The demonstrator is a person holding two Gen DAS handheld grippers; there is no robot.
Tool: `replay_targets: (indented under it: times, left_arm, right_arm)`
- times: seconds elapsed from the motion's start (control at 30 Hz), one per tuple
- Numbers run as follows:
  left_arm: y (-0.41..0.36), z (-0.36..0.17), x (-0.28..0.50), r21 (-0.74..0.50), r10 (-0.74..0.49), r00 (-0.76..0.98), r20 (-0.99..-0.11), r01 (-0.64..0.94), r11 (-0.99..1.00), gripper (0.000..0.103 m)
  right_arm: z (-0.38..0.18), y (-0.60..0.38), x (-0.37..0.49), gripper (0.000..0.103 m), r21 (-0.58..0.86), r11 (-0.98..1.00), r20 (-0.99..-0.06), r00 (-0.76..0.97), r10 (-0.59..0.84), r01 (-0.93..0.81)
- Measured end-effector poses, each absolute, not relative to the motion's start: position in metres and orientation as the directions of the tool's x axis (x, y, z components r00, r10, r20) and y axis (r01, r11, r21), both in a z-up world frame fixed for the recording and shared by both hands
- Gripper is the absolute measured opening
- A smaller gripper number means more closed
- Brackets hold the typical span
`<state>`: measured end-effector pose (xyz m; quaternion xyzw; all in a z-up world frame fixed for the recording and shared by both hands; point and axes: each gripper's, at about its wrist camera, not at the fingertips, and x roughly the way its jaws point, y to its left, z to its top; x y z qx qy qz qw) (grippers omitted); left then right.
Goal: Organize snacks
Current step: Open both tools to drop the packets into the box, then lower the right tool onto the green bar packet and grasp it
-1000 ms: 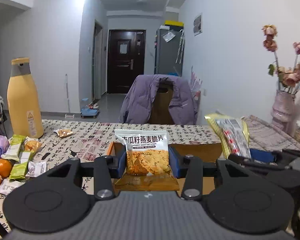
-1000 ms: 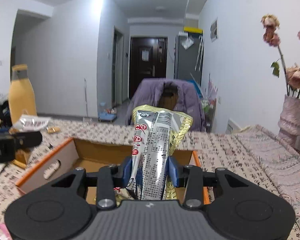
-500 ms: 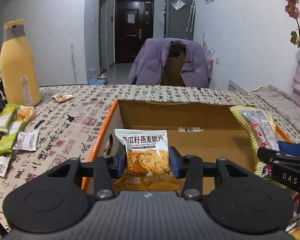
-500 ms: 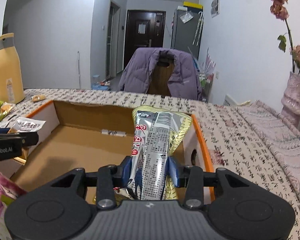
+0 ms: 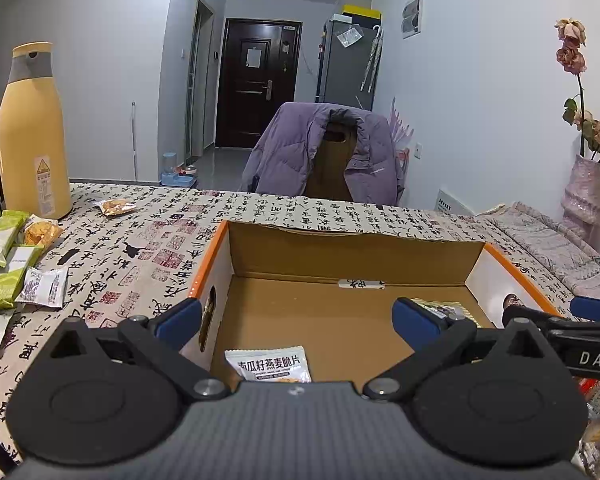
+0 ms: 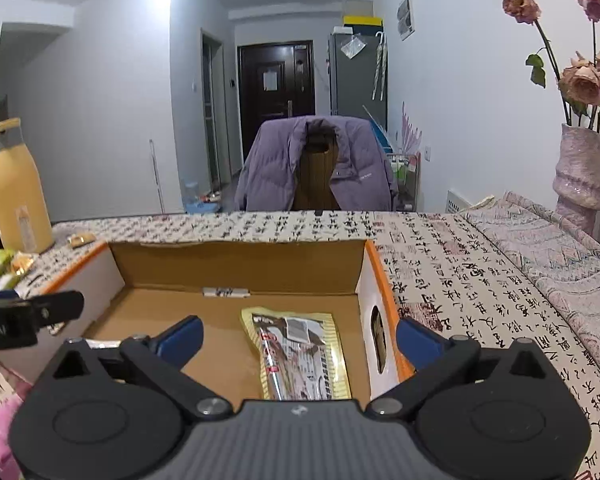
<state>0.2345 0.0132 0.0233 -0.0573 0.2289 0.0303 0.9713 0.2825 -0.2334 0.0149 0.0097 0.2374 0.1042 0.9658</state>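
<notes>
Both packets had left the jaws since a second earlier: the white snack packet, then pinched upright by the left gripper, lay on the floor of the cardboard box, and the gold-edged packet lay flat inside near the right wall. Both tools had sunk toward the box, each pointing gently downward over its near edge. The right gripper and the left were opening, blue pads spread wide, nothing between them. More snacks lay on the patterned tablecloth.
</notes>
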Motion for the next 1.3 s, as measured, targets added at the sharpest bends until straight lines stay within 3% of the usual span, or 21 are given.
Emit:
replay_targets:
  times: [0.7, 1.3]
  left_arm:
    - [0.006, 0.072, 0.176, -0.109, 0.035, 0.94, -0.339, -0.076, 0.991, 0.103]
    - [0.005, 0.05, 0.086, -0.089, -0.005, 0.938, -0.346, -0.027, 0.996, 0.103]
  right_arm:
    - [0.073, -0.252, 0.217, 0.103, 0.066, 0.978, -0.324, 0.922, 0.211, -0.2]
    - [0.05, -0.283, 0.126, 0.103, 0.044, 0.979, -0.354, 0.913, 0.203, -0.201]
